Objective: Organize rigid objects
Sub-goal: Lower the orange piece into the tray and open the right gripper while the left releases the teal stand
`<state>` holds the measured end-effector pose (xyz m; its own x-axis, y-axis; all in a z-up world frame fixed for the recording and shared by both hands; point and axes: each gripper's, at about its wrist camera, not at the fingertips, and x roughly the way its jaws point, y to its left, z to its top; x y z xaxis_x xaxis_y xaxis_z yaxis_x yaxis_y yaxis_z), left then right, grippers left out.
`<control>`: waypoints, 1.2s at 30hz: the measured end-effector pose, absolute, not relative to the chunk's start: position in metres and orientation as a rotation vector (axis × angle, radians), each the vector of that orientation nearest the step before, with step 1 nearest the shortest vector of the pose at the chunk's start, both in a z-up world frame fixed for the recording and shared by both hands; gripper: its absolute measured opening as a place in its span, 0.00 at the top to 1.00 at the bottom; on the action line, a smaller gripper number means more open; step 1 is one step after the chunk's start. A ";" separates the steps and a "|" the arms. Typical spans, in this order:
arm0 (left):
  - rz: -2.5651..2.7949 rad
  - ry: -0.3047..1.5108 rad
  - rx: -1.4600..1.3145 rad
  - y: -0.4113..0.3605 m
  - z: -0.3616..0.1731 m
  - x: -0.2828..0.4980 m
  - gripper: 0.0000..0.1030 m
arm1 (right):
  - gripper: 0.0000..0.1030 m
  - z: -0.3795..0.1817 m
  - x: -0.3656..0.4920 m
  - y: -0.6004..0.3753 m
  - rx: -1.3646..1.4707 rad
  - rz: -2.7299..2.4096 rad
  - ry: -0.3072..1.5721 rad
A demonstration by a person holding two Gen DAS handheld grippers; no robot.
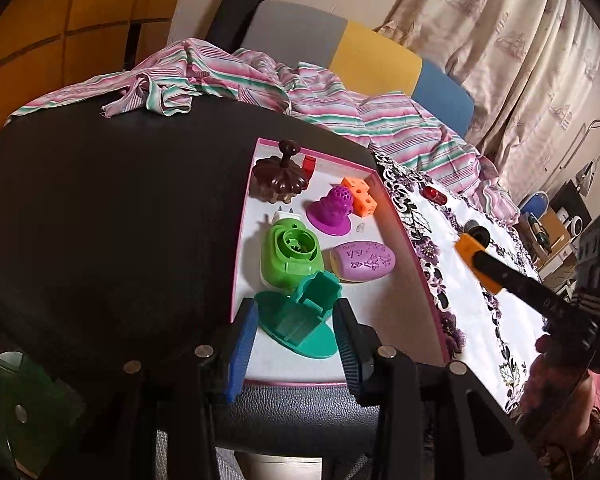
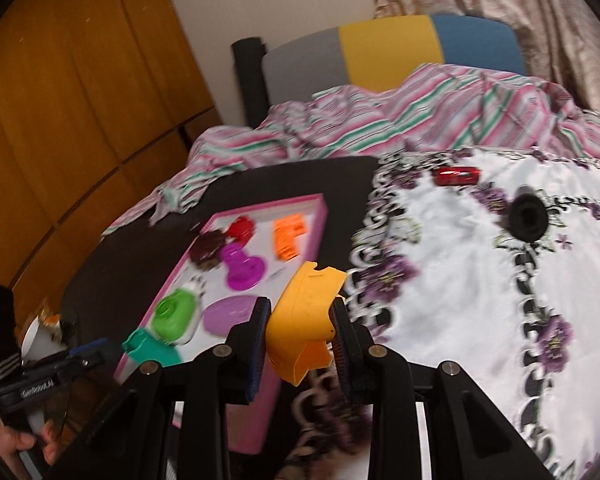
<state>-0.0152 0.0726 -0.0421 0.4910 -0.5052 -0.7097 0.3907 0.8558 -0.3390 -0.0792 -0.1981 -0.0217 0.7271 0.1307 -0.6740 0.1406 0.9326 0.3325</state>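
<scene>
Rigid objects: most sit in the pink-rimmed tray [image 1: 242, 216] on the black surface [image 1: 120, 208]; three are outside it.

- White cloth with purple flowers [image 2: 480, 300] lies just right of the tray, striped pink-green fabric [image 1: 228, 72] bunched behind both.
- In tray, left wrist view: teal comb-like piece [image 1: 300, 320] at near end, green round gadget [image 1: 290, 256] touching it behind, purple oval with raised pattern [image 1: 364, 260] right of green one, magenta dotted cone on a flange [image 1: 332, 210], brown flower-shaped knob piece [image 1: 278, 180] at far end, orange block with holes [image 1: 360, 196] near far right wall, red piece [image 1: 309, 166] partly hidden behind the brown one.
- Left tool [image 1: 296, 344]: jaws parted, straddling the teal piece; pads look clear of it, released.
- Right tool [image 2: 300, 340]: clenched on a yellow plastic piece [image 2: 304, 312], held in the air over the tray's right edge. Right wrist view is motion-blurred.
- On the cloth, well apart from the tray: black round part [image 2: 526, 216] and small red piece [image 2: 458, 176] beyond it.
</scene>
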 end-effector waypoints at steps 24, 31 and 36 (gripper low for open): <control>-0.561 0.886 -0.163 0.080 -0.032 -0.024 0.62 | 0.71 -0.076 0.060 -0.172 0.253 0.037 0.992; -0.561 0.892 -0.165 0.078 -0.031 -0.024 0.62 | 0.59 -0.068 0.050 -0.170 0.231 0.035 0.964; -0.581 0.903 -0.158 0.068 -0.030 -0.024 0.62 | 0.57 -0.050 0.025 -0.174 0.240 0.044 0.901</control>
